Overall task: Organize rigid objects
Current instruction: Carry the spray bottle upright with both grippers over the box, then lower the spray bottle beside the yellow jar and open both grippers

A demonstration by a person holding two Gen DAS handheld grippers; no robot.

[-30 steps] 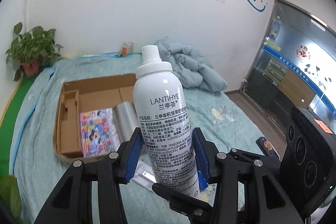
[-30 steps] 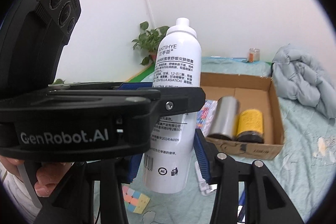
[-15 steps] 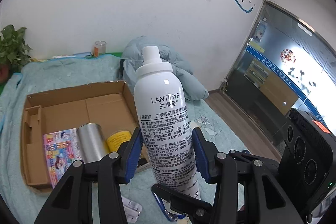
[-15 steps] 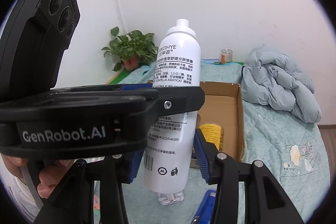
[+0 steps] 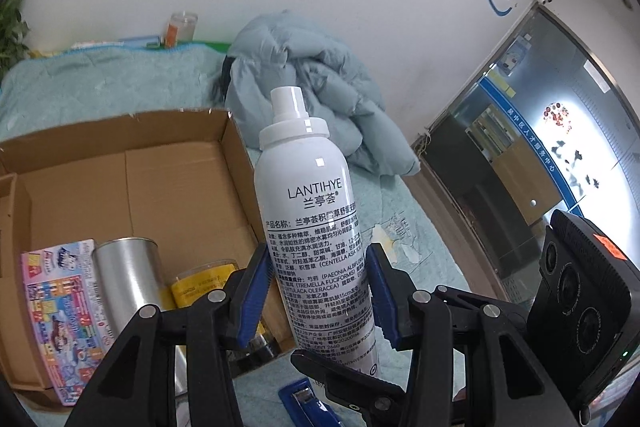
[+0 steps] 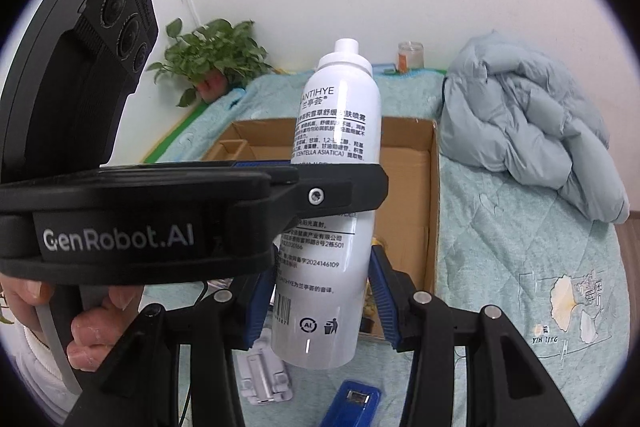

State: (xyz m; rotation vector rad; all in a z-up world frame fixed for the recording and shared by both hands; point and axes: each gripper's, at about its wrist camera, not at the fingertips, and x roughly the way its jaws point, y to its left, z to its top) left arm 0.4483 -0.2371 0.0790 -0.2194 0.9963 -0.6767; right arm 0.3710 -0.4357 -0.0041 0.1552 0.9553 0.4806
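A white spray bottle (image 5: pixel 316 235) stands upright at centre frame, held off the bed (image 6: pixel 520 267) with both grippers around it. The left gripper (image 5: pixel 318 297) has its blue-padded fingers (image 5: pixel 256 297) pressed to the bottle's lower body; in the right wrist view it crosses the bottle at mid-height. The right gripper (image 6: pixel 320 301) brackets the bottle lower down, but whether its fingers (image 6: pixel 380 301) actually clamp the bottle cannot be told. Behind and to the left, the cardboard box (image 5: pixel 132 131) already holds a colourful booklet (image 5: pixel 60 323), a silver can (image 5: pixel 128 275) and a yellow-labelled jar (image 5: pixel 204 287), so sorting looks partly done. The bottle is not yet boxed, and a blue stapler (image 6: pixel 352 403) and a clear plastic piece (image 6: pixel 264 375) lie on the bed at the bottom of the frame.
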